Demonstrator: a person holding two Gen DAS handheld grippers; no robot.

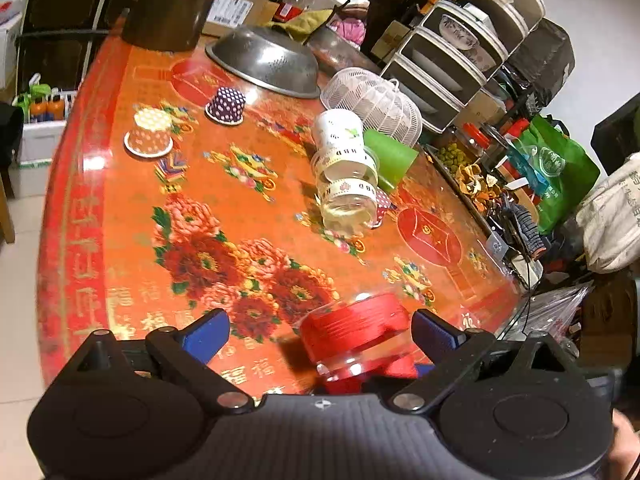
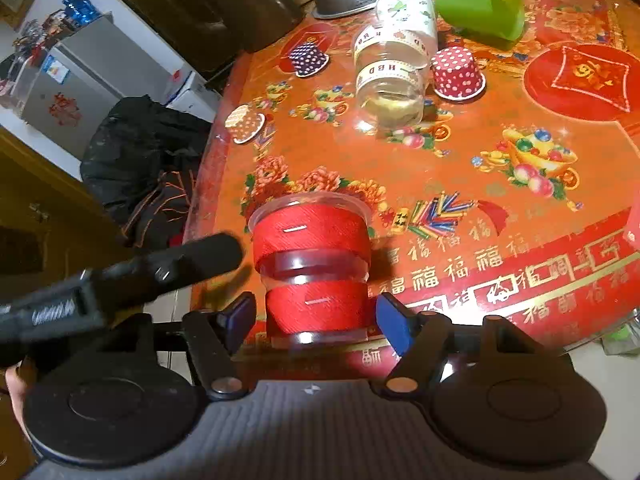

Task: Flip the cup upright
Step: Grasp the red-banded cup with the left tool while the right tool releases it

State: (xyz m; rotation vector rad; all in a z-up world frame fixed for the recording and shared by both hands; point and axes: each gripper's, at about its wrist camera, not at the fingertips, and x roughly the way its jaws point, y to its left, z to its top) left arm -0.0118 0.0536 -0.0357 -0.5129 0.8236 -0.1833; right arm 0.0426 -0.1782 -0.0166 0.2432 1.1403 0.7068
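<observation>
Red-taped cup [image 2: 310, 268] upright between spread right jaws, untouched; left jaws spread too

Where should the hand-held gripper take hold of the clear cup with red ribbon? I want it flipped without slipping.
Grip the clear cup with red ribbon across its lower ribbon band, coming in level from the near table edge. Its round straight wall already sits between the right hand-held gripper fingers, which stand open beside it. The ribbon should give more hold than bare plastic.

Bare tablecloth [image 2: 460, 160] between cups [image 2: 390, 76]
</observation>
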